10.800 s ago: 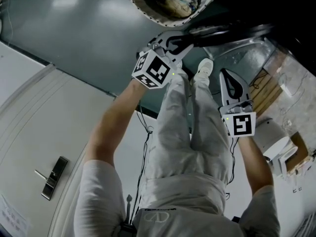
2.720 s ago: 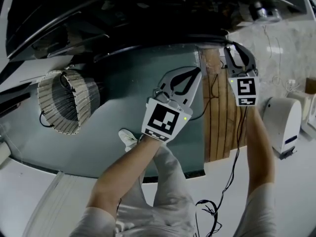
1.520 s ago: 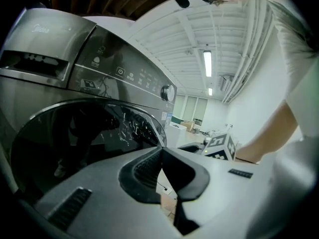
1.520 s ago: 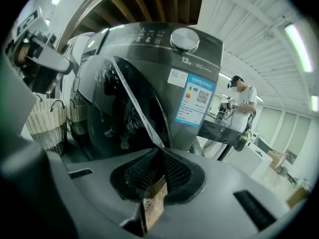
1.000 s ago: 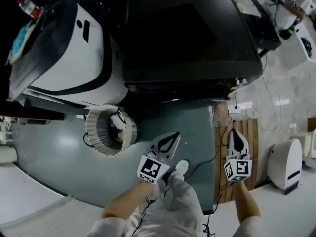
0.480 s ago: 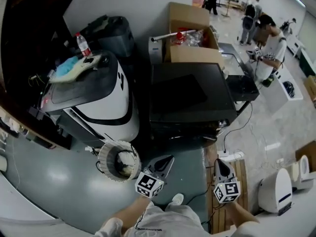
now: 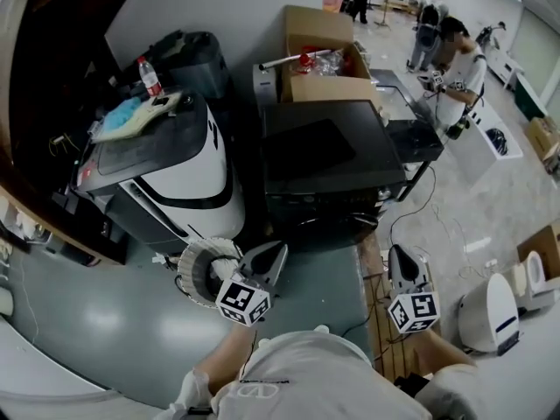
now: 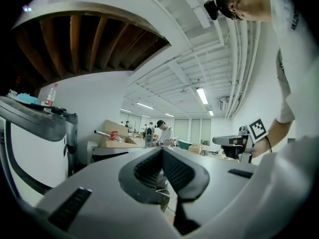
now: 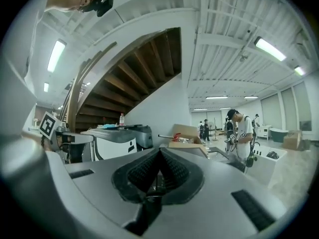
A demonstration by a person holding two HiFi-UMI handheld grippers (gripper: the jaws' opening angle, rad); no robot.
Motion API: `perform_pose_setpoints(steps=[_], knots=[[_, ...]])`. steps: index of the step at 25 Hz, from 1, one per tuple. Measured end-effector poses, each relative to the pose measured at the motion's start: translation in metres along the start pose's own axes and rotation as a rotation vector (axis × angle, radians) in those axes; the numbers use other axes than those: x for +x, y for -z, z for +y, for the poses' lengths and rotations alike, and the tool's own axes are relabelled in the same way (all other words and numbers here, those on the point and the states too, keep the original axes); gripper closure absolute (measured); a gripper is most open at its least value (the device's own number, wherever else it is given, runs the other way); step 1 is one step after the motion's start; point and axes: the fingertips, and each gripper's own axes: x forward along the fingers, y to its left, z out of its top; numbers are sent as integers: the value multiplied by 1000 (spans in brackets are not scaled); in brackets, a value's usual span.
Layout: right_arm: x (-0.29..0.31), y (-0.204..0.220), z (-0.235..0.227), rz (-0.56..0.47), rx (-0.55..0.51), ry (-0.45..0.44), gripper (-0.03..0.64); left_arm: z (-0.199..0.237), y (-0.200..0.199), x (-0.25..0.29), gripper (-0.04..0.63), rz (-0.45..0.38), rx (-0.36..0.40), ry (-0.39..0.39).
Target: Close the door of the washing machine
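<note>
The washing machine (image 7: 171, 178) is a white body with a dark sloped top, standing at left under the stairs; its lid lies flat, with a blue cloth and a bottle (image 7: 147, 75) on it. It also shows in the left gripper view (image 8: 30, 133) and the right gripper view (image 9: 112, 141). My left gripper (image 7: 278, 252) hangs in front of it, beside a round laundry basket (image 7: 203, 265), shut and empty (image 8: 162, 151). My right gripper (image 7: 398, 252) is further right over the floor, also shut and empty (image 9: 159, 151). Neither touches the machine.
A black cabinet-like unit (image 7: 324, 156) stands right of the washing machine, with cardboard boxes (image 7: 319, 51) behind it. Cables and a power strip lie on the floor by wooden slats (image 7: 372, 269). A white device (image 7: 490, 313) sits at right. People stand in the far room (image 7: 455, 59).
The head view has lifted from the floor and basket to the whole corner. Both grippers rose and now point level; both stayed shut and empty.
</note>
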Motion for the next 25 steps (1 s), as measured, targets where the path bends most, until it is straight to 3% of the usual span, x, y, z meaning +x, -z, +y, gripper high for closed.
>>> perform_pose_setpoints(steps=[9,25], knots=[[-33,-30,-4,-106,39,47,606,8,-45,-26,592,-84,60,-36],[-48,-31,-45,-153,76,134,607,9,-41,-10,592,-86,52,-44]])
